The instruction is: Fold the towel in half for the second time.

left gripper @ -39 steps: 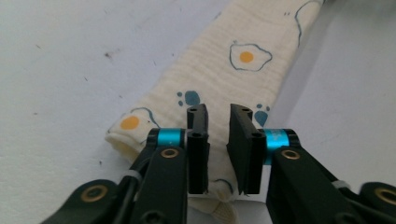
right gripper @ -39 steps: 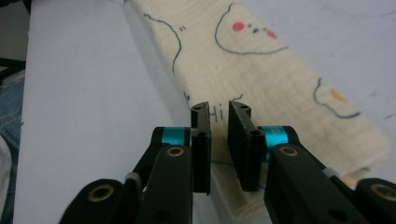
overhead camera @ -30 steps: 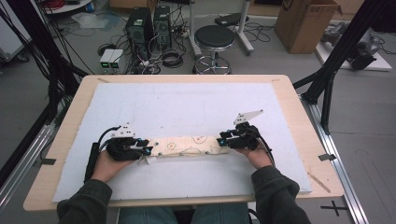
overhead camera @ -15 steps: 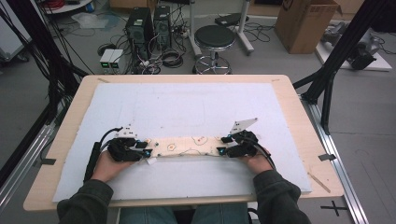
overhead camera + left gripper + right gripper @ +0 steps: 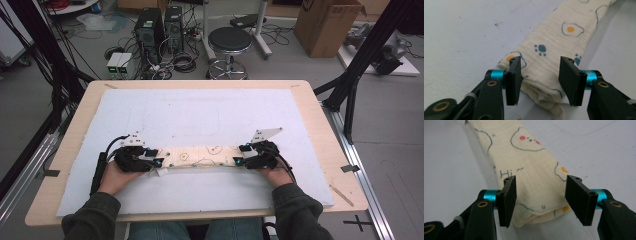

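A cream cloth (image 5: 200, 156) printed with eggs, paw prints and bear faces lies folded into a long narrow strip across the near part of the white mat. My left gripper (image 5: 155, 161) is at its left end, my right gripper (image 5: 240, 159) at its right end. In the left gripper view the jaws of my left gripper (image 5: 541, 83) stand open on either side of the cloth's end (image 5: 544, 75). In the right gripper view my right gripper (image 5: 539, 201) is open too, straddling the other end (image 5: 534, 192). Neither pinches the cloth.
The white mat (image 5: 200, 115) covers most of the wooden table (image 5: 327, 135). Beyond the table's far edge stand a round stool (image 5: 230, 40), computer towers (image 5: 160, 25) and a cardboard box (image 5: 327, 25). A black frame post (image 5: 357, 65) rises at the right.
Both grippers have shifted slightly toward me along with the cloth strip. The grey plate on the right gripper has tilted differently. The cloth stays a long strip.
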The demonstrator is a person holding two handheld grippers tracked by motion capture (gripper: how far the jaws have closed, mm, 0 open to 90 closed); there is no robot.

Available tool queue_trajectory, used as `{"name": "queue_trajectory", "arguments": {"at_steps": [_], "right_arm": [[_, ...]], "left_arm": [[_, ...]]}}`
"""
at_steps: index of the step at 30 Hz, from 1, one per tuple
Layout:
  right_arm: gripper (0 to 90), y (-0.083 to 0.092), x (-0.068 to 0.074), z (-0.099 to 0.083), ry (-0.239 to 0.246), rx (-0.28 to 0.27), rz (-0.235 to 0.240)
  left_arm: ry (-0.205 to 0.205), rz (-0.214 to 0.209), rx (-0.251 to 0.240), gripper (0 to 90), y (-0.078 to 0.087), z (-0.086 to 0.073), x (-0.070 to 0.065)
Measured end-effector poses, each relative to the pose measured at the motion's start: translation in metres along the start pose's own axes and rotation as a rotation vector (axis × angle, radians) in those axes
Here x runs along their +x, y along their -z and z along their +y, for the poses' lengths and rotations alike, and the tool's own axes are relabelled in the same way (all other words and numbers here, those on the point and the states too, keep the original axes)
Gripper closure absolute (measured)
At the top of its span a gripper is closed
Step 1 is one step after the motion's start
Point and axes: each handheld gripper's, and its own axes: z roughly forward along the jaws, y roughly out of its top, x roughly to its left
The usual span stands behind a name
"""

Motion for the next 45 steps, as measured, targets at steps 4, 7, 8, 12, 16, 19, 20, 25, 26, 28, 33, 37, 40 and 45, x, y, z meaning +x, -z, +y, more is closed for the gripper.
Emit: {"name": "queue_trajectory", "arguments": {"at_steps": [4, 7, 8, 12, 16, 19, 20, 25, 26, 28, 33, 37, 40, 45], "right_arm": [[41.0, 0.011, -0.007, 0.005, -0.048, -0.056, -0.003], [43.3, 0.015, -0.014, 0.011, -0.086, -0.063, -0.028], [44.3, 0.015, -0.017, 0.012, -0.098, -0.057, -0.037], [49.0, 0.007, -0.026, 0.012, -0.146, -0.016, -0.040], [51.3, -0.004, -0.032, 0.010, -0.184, 0.010, -0.017], [51.7, -0.008, -0.034, 0.008, -0.209, 0.022, -0.013], [51.7, -0.009, -0.034, 0.008, -0.217, 0.026, -0.015], [54.2, -0.009, -0.035, 0.007, -0.233, 0.036, -0.013], [55.6, -0.010, -0.035, 0.006, -0.230, 0.036, -0.010], [59.7, -0.012, -0.033, 0.007, -0.225, 0.052, -0.007], [68.5, -0.015, -0.029, 0.007, -0.194, 0.067, -0.003], [74.3, -0.015, -0.027, 0.007, -0.186, 0.070, 0.002], [76.0, -0.015, -0.026, 0.008, -0.181, 0.074, 0.005], [78.0, -0.014, -0.025, 0.008, -0.178, 0.068, 0.008]], "left_arm": [[0.018, 0.006, -0.035, 49.1, 0.002, 0.007, 0.001], [0.040, 0.032, -0.052, 47.2, 0.001, 0.011, 0.004], [0.052, 0.047, -0.053, 46.9, -0.001, 0.011, 0.006], [0.089, 0.087, -0.029, 43.2, -0.006, 0.009, 0.012], [0.121, 0.099, -0.036, 43.1, -0.006, 0.008, 0.017], [0.154, 0.101, -0.037, 44.0, -0.009, 0.007, 0.021], [0.155, 0.097, -0.029, 44.3, -0.011, 0.006, 0.022], [0.154, 0.079, 0.010, 46.9, -0.016, 0.005, 0.021], [0.150, 0.074, 0.010, 47.4, -0.016, 0.004, 0.020], [0.137, 0.071, 0.024, 50.6, -0.016, 0.004, 0.020], [0.140, 0.057, 0.049, 55.8, -0.018, 0.002, 0.020], [0.118, 0.052, 0.049, 62.6, -0.018, 0.002, 0.018], [0.111, 0.035, 0.047, 70.6, -0.018, 0.001, 0.017], [0.094, 0.033, 0.041, 77.7, -0.018, 0.001, 0.015]]}}
